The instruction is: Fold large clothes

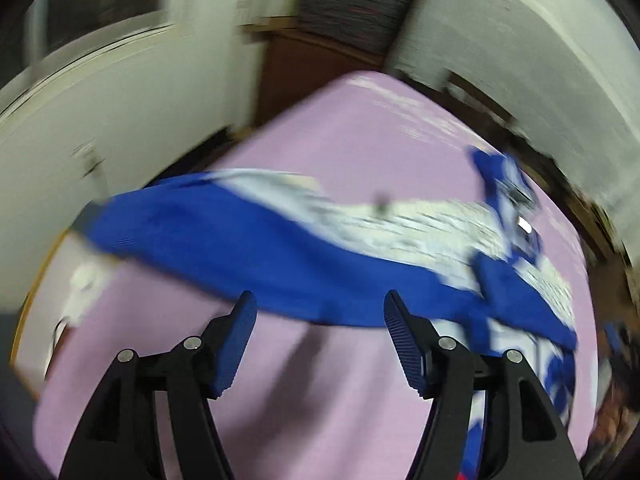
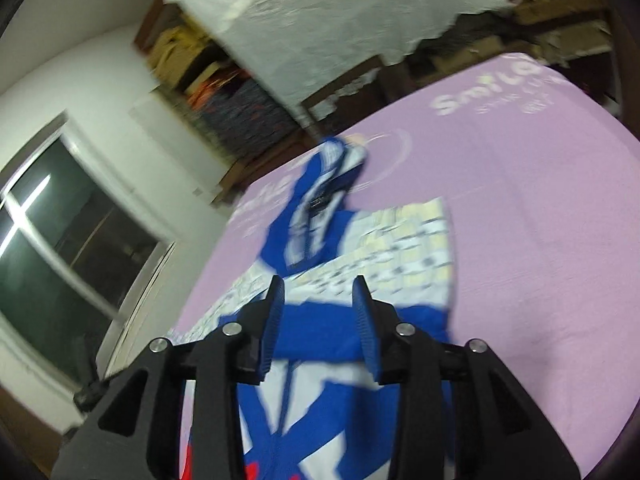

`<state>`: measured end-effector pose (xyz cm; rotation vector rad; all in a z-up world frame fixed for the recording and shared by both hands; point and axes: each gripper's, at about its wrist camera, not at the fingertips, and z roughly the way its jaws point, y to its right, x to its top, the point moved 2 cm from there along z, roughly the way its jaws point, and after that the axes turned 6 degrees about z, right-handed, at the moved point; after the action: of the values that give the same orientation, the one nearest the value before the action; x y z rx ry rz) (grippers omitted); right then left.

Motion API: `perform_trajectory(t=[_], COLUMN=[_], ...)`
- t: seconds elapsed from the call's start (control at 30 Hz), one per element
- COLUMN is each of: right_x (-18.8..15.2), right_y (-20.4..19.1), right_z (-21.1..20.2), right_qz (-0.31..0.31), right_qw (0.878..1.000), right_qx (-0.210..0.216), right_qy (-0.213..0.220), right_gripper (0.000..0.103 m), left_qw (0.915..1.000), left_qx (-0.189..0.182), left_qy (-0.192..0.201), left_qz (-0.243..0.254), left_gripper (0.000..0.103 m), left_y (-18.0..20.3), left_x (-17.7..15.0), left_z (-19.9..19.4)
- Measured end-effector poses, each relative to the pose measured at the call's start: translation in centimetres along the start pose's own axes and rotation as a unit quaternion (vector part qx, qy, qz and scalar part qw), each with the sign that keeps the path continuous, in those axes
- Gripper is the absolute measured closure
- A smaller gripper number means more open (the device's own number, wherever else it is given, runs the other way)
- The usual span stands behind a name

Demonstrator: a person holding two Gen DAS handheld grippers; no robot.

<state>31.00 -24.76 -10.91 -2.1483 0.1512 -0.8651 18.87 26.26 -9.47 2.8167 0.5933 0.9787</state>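
Observation:
A large blue and white garment lies stretched across the pink-covered surface, blurred in both views. My left gripper hovers at its near blue edge with jaws wide apart and nothing between them. In the right wrist view the same garment runs from under the gripper to a bunched blue sleeve or collar farther away. My right gripper stands over a blue band of the cloth, fingers apart and not pressing on it.
The pink cover carries white lettering at its far end. A dark window is on the left. Shelves of stacked goods and a white draped sheet stand behind. A white object lies by the left edge.

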Motion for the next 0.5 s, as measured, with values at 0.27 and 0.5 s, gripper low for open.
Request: perform_trajectory(t=[0.27,0.5], right_x=[-4.4,-4.0], right_y=[1.5,3.0], right_z=[2.4,2.0], right_qz=[0.016,0.038], right_qw=[0.997,0.997], right_qx=[-0.038,-0.036], right_qy=[-0.062,-0.052], right_gripper=[0.059,0.059], left_qw=[0.9913,0.9900], left_qx=[-0.009,0.027], left_qy=[0.018,0.014], left_qz=[-0.130,-0.137], left_gripper=[0.037,0.080], left_y=[-7.8,-8.1], left_x=[0.9,2.8], left_z=[0.8,2.5])
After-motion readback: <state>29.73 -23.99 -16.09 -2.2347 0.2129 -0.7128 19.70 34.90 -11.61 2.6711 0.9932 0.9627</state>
